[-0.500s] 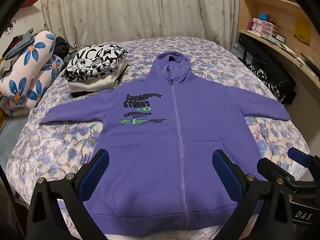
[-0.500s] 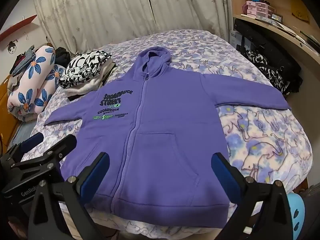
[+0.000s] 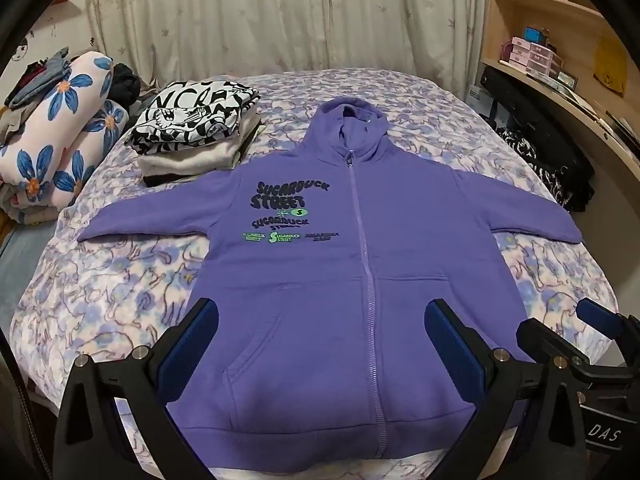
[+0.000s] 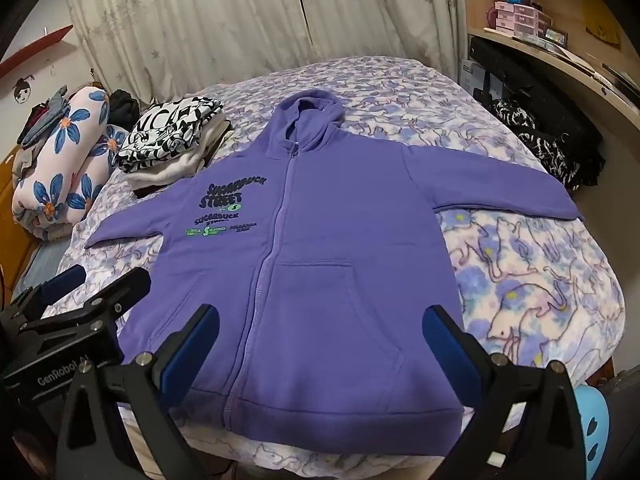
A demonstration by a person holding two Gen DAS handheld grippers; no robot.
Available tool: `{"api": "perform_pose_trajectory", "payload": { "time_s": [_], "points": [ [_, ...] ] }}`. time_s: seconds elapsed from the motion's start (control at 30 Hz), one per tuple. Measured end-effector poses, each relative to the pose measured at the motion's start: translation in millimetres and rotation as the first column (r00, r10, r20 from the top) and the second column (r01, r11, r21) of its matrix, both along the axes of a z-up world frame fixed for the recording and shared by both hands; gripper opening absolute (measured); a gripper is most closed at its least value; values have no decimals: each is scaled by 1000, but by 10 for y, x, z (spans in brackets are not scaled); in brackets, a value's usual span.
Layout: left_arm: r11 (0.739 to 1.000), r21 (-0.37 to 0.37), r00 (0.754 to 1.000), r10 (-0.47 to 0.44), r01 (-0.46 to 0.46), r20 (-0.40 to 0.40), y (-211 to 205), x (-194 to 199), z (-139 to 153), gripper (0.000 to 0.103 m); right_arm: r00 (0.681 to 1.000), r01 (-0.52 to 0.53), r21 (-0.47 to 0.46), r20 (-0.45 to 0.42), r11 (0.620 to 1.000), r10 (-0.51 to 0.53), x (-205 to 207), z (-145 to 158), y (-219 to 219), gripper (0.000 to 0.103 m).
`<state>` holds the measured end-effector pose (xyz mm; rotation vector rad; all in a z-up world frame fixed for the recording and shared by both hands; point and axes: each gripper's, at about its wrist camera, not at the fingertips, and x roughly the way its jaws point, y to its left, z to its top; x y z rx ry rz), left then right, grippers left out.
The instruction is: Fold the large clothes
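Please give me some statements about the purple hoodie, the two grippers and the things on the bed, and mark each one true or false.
1. The purple hoodie lies flat on the bed with its zipper closed. True.
2. Both sleeves are already folded over the chest. False: both sleeves are spread out to the sides.
3. The left gripper is open and holds nothing. True.
4. The right gripper is shut on the hem of the hoodie. False: its fingers are wide apart and grasp nothing.
5. A pile of folded clothes lies beside the hoodie, near one sleeve. True.
6. The hood is tucked under the body of the hoodie. False: it lies open above the collar, toward the curtain.
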<state>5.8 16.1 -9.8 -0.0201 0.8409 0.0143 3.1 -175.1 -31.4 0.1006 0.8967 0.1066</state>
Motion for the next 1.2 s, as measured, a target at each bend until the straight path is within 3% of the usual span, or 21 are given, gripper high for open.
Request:
{"api": "perform_pose_trajectory", "payload": {
  "time_s": [1.2],
  "points": [
    [1000,-4,999,15,-15,-39,9,131,-137,102,1000,-3,-19,-12,1000,3,74,-113,59,102]
  ]
}}
